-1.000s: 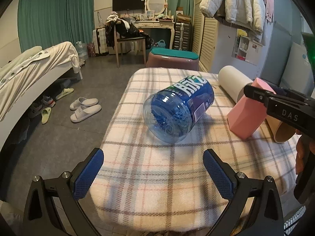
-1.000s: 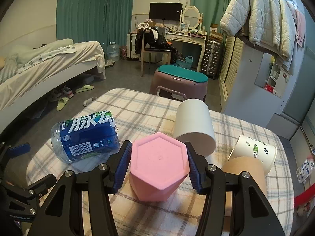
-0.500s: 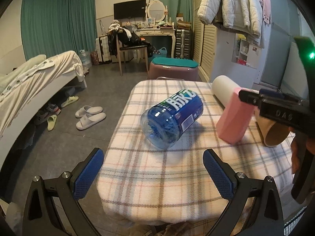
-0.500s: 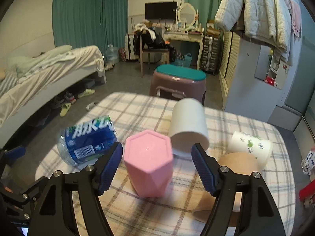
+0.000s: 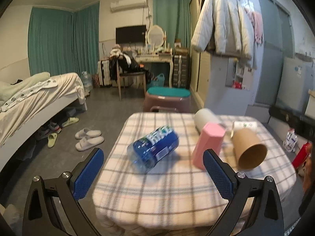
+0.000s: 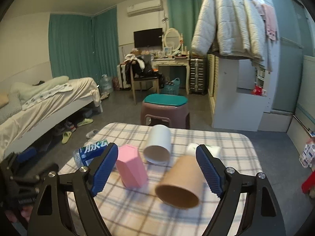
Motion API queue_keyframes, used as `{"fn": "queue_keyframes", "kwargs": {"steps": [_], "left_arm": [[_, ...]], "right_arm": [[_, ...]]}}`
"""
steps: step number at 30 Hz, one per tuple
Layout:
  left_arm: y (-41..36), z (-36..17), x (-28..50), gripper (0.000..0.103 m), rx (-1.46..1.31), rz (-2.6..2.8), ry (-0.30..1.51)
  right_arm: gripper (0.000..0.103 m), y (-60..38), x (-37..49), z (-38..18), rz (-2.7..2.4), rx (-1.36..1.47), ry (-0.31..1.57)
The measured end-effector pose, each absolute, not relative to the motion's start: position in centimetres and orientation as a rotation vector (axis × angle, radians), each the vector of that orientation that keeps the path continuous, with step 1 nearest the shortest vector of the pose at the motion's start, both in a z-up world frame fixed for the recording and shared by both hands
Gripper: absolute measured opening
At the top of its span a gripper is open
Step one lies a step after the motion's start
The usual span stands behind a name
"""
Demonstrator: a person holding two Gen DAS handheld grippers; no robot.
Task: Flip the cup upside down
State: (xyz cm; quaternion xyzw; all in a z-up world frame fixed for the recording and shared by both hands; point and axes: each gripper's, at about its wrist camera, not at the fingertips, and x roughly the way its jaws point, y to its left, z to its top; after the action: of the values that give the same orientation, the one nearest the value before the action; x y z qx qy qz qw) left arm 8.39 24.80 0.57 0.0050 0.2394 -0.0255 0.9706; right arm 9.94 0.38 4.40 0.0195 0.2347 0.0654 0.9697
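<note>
We read little writing here: the clear blue plastic bottle (image 5: 153, 147), lying on its side left of centre in the left wrist view, carries a blue label with large white Chinese characters, and a white panel lower on that label is too blurred for us to make out. The white paper cup with a green leaf print (image 5: 245, 125) shows no words that we can read.

The pink hexagonal plastic cup (image 6: 131, 169) stands mouth-down on the surface (image 5: 157, 196), a small table covered in cream cloth checked with grey and pink lines. In the right wrist view it sits at lower centre-left, just beside a plain white cup (image 6: 158, 145) lying on its side behind it and a brown paper cup (image 6: 180, 182) lying with its mouth toward us at lower centre.

Our left gripper (image 5: 153, 175) is spread wide and holds nothing, hanging above the near edge of the surface. Our right gripper (image 6: 157, 169) is likewise released, its blue pads either side of the pink and brown cups without touching them.

Beyond, we see a mauve stool with a teal seat (image 6: 165, 108), a bed with rumpled cream bedding (image 5: 37, 96) at left, white slippers (image 5: 88, 139) on the grey floor, teal curtains (image 6: 78, 45), a dark television (image 6: 148, 37) and a white quilted jacket (image 6: 226, 19) hanging at upper right.
</note>
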Motion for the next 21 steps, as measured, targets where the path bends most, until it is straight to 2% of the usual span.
{"fn": "queue_keyframes", "kwargs": {"steps": [9,11,12,17,21], "left_arm": [[21.8,1.4,6.0,0.103,0.037,-0.098,0.408],[21.3,1.1,5.7,0.103,0.053,-0.095,0.403],[21.0,0.9,5.5,0.103,0.063,-0.09,0.4],[20.1,0.1,5.0,0.103,0.069,-0.069,0.401],[20.0,-0.1,4.9,0.103,0.066,-0.066,0.4]], "right_arm": [[0.083,-2.1,6.5,1.7,0.105,0.08,0.5],[0.093,-2.4,6.0,1.0,0.09,0.082,0.491],[0.095,-2.5,5.8,0.8,0.087,0.088,0.485],[0.103,-2.5,5.3,0.3,0.082,0.091,0.477],[0.103,-2.5,5.6,0.0,0.08,0.096,0.486]]}}
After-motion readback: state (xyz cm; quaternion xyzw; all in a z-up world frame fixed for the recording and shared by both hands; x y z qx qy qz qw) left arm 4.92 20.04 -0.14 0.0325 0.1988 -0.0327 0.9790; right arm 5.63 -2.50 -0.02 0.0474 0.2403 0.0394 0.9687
